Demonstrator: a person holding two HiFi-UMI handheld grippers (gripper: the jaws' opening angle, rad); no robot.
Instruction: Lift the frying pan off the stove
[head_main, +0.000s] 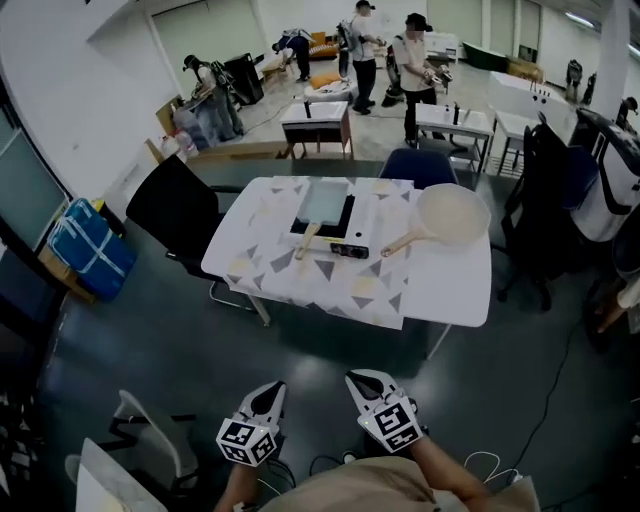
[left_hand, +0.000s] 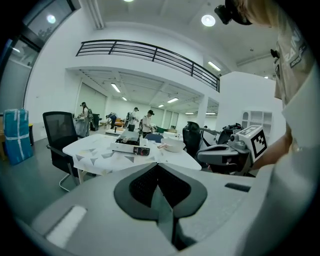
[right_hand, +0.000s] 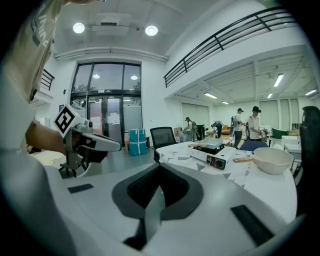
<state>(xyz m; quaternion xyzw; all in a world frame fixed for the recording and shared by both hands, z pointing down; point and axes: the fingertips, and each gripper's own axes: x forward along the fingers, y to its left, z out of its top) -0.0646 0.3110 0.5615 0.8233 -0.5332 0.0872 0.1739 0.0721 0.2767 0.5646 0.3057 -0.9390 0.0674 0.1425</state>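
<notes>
My left gripper (head_main: 271, 391) and right gripper (head_main: 363, 381) were both pressed together, well short of the far table (head_main: 455, 282), so the frying pan (head_main: 323, 203) on the stove (head_main: 346, 249) required approach first, then jaws spread around its handle (head_main: 307, 241).

Square grey frying pan (head_main: 322, 202) rests flat atop portable stove (head_main: 350, 249).

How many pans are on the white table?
2. A rectangular grey pan sits on the stove; a round cream pan lies on the table right of it. None seem hidden.
</notes>
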